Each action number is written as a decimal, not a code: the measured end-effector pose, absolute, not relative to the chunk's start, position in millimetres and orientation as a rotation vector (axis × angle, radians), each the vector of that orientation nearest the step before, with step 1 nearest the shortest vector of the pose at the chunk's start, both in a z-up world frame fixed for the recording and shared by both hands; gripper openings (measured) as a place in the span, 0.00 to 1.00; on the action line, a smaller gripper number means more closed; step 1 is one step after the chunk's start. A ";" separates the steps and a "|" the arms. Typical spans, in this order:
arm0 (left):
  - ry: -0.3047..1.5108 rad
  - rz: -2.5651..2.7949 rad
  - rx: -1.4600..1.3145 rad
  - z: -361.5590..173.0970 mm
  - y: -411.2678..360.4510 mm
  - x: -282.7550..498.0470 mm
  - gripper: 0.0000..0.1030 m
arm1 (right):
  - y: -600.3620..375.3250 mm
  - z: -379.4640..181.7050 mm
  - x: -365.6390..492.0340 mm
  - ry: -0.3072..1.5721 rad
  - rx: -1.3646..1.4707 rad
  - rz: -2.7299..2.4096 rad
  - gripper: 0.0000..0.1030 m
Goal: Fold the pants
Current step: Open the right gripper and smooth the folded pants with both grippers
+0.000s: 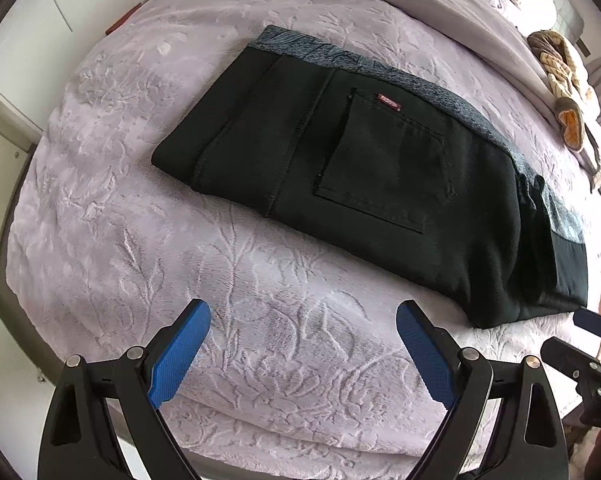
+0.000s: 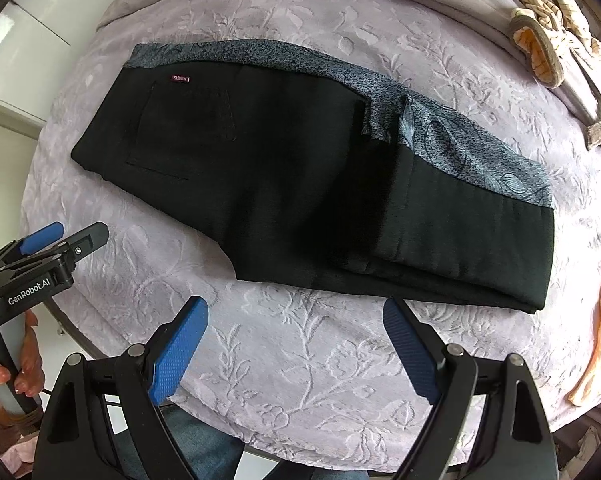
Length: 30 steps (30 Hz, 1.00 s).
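Pants [image 1: 380, 168] lie folded on the bed [image 1: 260, 280], a black bundle running from the upper centre of the left wrist view down to its right edge. We note a grey patterned lining [image 1: 420, 76] exposed along the far edge, a back pocket [image 1: 384, 160] facing up, and a small red label [image 1: 389, 102] at the pocket's top. In the right wrist view the same pants [image 2: 300, 200] span the middle of the frame, with one layer doubled over at the right end.

We find the left gripper [image 1: 303, 354] released, its blue pads spread wide at the bottom of the frame, above the lilac embossed blanket [image 1: 100, 200] and short of the pants. The right gripper [image 2: 296, 344] is likewise released, pads apart, holding nothing, just short of the near edge of the pants.

In the right wrist view the left gripper [image 2: 56, 244] shows at the left edge, with a hand [image 2: 12, 368] on its handle. Brown slippers [image 2: 548, 40] sit at the upper right on the bed.
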<state>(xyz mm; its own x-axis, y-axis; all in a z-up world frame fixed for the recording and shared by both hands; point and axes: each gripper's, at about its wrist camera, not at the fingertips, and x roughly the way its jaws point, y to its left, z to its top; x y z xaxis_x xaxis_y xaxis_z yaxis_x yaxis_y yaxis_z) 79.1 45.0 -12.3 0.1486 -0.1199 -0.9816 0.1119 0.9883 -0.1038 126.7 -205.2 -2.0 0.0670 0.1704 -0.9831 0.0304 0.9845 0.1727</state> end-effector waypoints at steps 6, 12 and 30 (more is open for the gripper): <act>1.404 -0.157 -0.025 -13.9 59.0 91.2 0.92 | -200.2 -6.4 128.7 1.511 0.162 0.115 0.89; 1.375 -0.188 -0.190 -18.1 89.8 116.1 0.92 | -196.7 -12.4 131.2 1.518 0.170 0.116 0.89; 1.313 -0.262 -0.661 -81.5 122.0 159.8 0.92 | -195.5 -40.9 125.9 1.546 0.256 0.134 0.89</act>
